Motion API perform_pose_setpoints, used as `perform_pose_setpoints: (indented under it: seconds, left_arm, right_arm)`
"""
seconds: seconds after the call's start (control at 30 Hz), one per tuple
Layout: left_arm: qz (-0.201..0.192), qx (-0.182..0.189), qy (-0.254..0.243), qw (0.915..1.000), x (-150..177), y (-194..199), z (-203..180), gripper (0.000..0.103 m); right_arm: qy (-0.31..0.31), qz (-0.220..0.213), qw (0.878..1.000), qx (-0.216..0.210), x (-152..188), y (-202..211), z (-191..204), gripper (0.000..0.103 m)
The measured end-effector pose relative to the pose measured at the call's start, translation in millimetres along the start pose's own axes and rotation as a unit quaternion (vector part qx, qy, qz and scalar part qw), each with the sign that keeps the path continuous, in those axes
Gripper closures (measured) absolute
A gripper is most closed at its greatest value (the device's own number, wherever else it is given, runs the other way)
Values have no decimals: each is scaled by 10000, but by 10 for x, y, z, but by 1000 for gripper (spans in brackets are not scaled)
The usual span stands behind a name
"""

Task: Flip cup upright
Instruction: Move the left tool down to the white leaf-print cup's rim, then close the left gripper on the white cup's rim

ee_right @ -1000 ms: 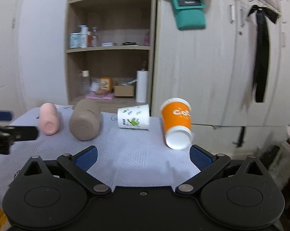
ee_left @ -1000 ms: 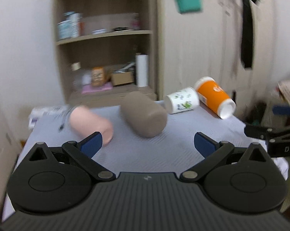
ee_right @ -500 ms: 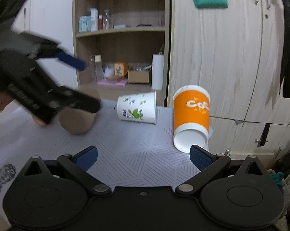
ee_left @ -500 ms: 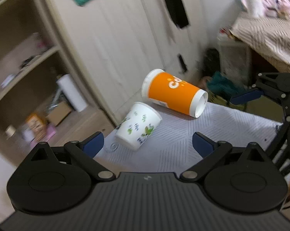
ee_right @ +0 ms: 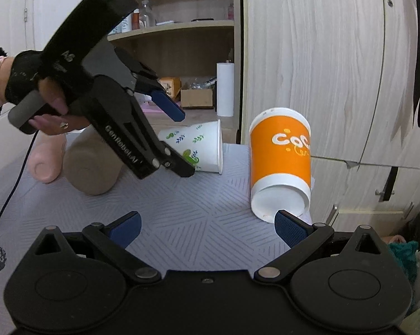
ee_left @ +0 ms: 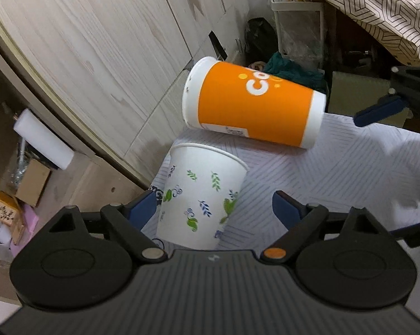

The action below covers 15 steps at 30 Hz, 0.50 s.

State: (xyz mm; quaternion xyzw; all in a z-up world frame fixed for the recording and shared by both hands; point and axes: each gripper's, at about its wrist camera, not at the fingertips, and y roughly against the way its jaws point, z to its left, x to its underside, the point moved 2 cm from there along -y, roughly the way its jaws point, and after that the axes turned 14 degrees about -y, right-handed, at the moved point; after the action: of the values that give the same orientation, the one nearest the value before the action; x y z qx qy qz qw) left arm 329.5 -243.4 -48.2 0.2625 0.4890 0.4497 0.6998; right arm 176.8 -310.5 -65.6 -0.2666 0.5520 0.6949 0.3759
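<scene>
A white paper cup with a leaf print [ee_left: 201, 195] lies on its side on the table; it also shows in the right wrist view [ee_right: 197, 146]. My left gripper [ee_left: 215, 209] is open with its jaws on either side of this cup, not touching it; from the right wrist view it [ee_right: 182, 142] reaches in from the left. An orange cup [ee_left: 254, 109] lies on its side near the table's far corner, also seen in the right wrist view [ee_right: 281, 164]. My right gripper [ee_right: 207, 227] is open and empty, with the orange cup's mouth just beyond its right finger.
A brown cup [ee_right: 92, 164] and a pink cup [ee_right: 48, 162] lie on their sides at the left of the grey striped tablecloth [ee_right: 198, 217]. A wooden wardrobe [ee_right: 321, 69] and an open shelf [ee_right: 182, 55] stand behind the table. The table edge runs right of the orange cup.
My left gripper has swung right and moved in over the leaf-print cup, which now sits between its open fingers. My right gripper has edged closer to the orange cup.
</scene>
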Motion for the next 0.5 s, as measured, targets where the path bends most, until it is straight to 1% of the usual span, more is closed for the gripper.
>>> perform_pose_setpoints:
  seconds: [0.07,0.17,0.23,0.33,0.43,0.47,0.5]
  left_arm:
    - [27,126,78,9999,12,-42,54,13]
    - [14,207,180,9996,30,-82,114,13]
    - [16,208,254,9995,47,-109,144,13]
    - [76,225,233,9994,57,-175,172,14]
    - [211,382,350,9984,80,-231,190,25]
    - [247,398,396,9981,85,-247,185,34]
    - [281,436,439,9977,92,-266,189,38]
  right_arm:
    - [-10,29,10000,11,2,-25,-5,0]
    - [-17,47,10000,22,12,-42,-15,0]
    - [-43,65,10000,25,18,-45,-15,0]
    - [-82,61,9999,15,23,-54,-20,0]
    - [-98,62,9999,-14,22,-62,-20,0]
    - [-100,62,9999,-17,24,-65,-18,0]
    - [-105,61,9999,-23,23,-67,-17,0]
